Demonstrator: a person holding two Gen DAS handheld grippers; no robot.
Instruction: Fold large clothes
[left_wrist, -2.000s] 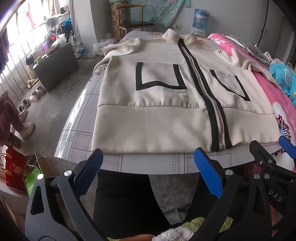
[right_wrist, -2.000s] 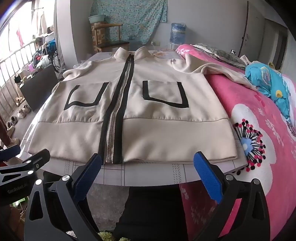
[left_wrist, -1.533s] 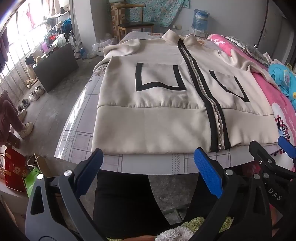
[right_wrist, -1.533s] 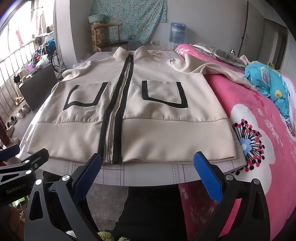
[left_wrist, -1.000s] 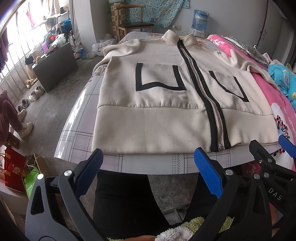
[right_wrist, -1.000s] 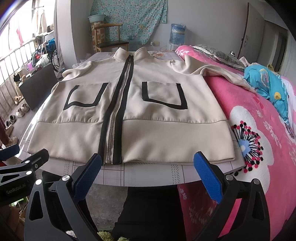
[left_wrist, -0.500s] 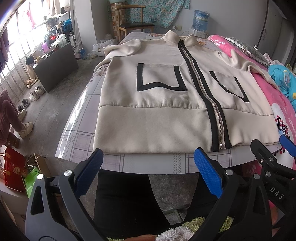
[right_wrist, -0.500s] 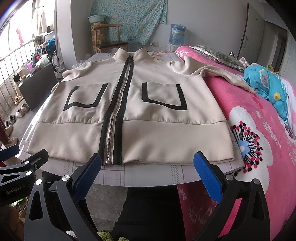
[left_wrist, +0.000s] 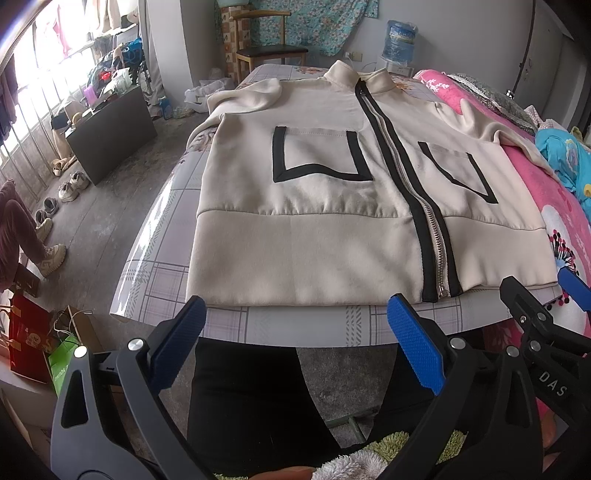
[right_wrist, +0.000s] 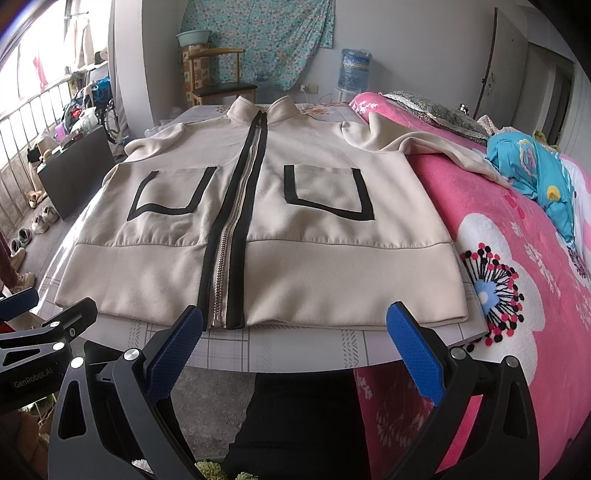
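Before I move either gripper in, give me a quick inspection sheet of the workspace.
Surface: table with a checked cover, its near edge bare.
Job's things: beige jacket lies flat, front up, zipped shut; one sleeve trails onto the pink blanket.
Clutter: blue bedding on the blanket, off the jacket.
Grippers: left gripper and right gripper both open, short of the hem, holding nothing.
Cables: a cord hangs on the wall by the water bottle, away from the table.
Surroundings: chair, black cabinet, shoes on the floor, a seated person's leg.
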